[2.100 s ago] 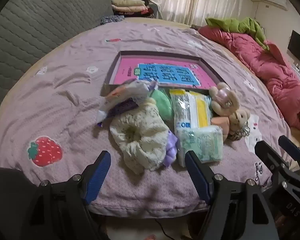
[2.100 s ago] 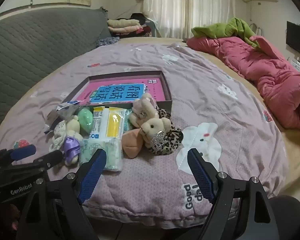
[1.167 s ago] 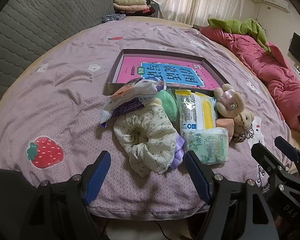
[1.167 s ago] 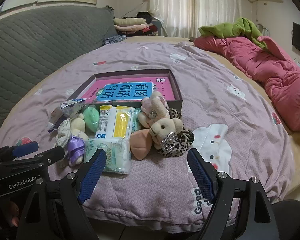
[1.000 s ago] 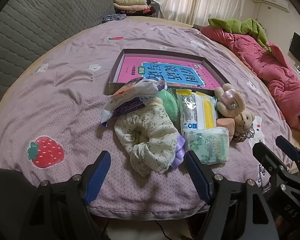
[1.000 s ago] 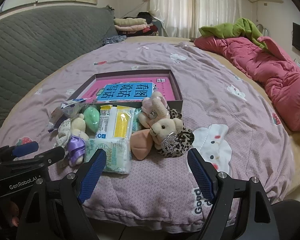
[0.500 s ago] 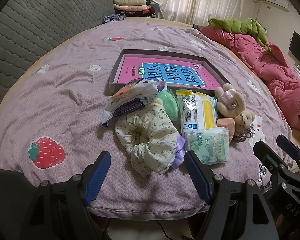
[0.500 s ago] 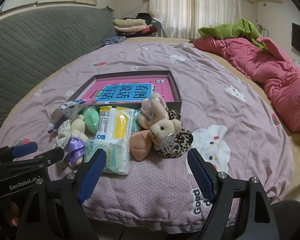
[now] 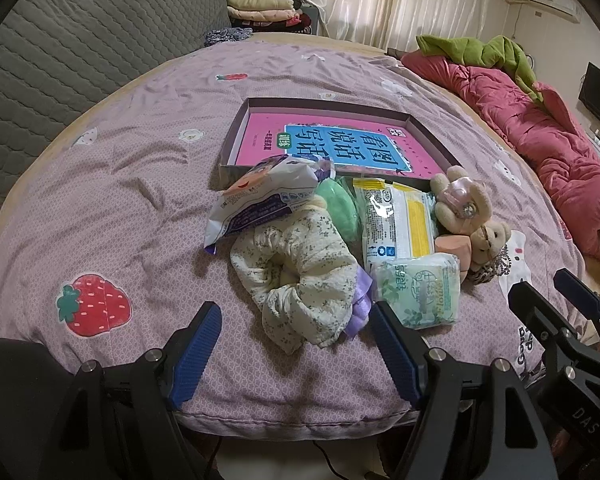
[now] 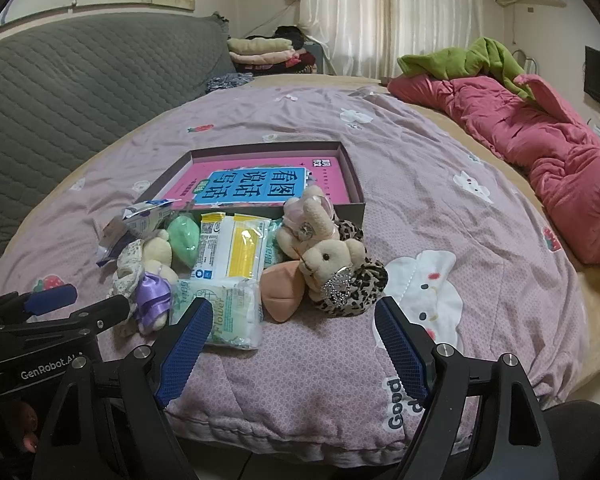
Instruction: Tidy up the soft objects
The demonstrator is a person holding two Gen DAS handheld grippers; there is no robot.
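A heap of soft things lies on the purple bedspread in front of a shallow box (image 9: 236,140) (image 10: 354,184) that holds a pink and blue book. It includes a floral scrunchie (image 9: 300,272), a snack packet (image 9: 260,196), a green sponge (image 9: 338,208) (image 10: 184,236), tissue packs (image 9: 418,288) (image 10: 232,248), a peach puff (image 10: 282,290) and small plush bears (image 9: 460,204) (image 10: 332,260) on a leopard scrunchie (image 10: 360,292). My left gripper (image 9: 296,346) is open just short of the floral scrunchie. My right gripper (image 10: 290,344) is open just short of the puff and bears.
A grey quilted headboard (image 10: 60,96) runs along the left. A red quilt (image 10: 540,136) with a green garment on top lies at the right. Folded clothes (image 10: 264,52) are stacked at the far end. The bed's front edge is right below both grippers.
Both views have shifted slightly, the heap now sitting a little lower and nearer than 2 s ago. Both grippers stay open; nothing on the bed has moved.
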